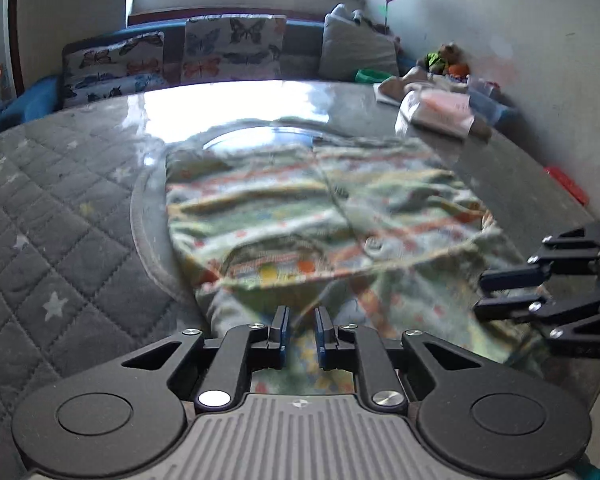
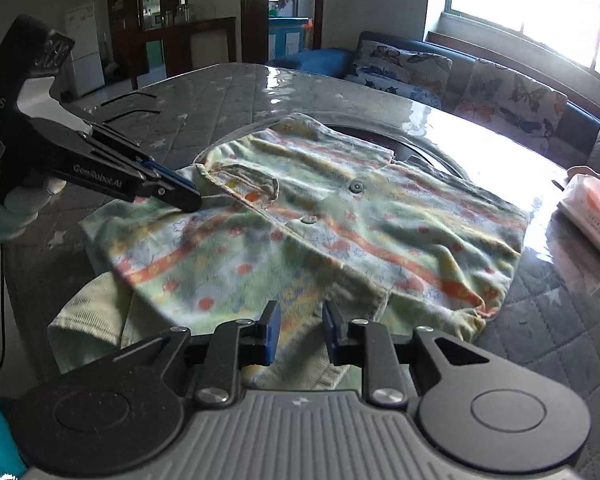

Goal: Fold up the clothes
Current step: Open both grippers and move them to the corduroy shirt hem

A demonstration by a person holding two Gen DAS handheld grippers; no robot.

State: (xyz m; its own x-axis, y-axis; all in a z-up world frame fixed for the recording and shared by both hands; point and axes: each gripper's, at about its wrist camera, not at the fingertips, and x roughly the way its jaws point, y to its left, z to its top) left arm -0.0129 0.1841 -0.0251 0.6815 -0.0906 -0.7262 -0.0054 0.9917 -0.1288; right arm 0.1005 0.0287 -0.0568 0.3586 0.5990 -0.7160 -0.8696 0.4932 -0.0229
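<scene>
- Centrally, shirt [image 2: 320, 220]: small, patterned and buttoned, lying front-up on the quilted table [image 1: 60, 208]; collar toward the camera side, one sleeve hanging off the near edge. Spread flat, evidently to be ready for a first fold.
- Left gripper [image 1: 301, 330]: jaws a narrow gap apart, nothing between them; in the right wrist view its tips [image 2: 180, 196] rest at the collar, probably seeking a pinch point.
- Right gripper [image 2: 298, 330]: jaws parted moderately, empty, poised over the near hem and sleeve.
- Tissue pack [image 2: 592, 208]: lying on the table's far side, well apart from the shirt.
- Butterfly cushions [image 1: 232, 48]: along the sofa behind.
</scene>
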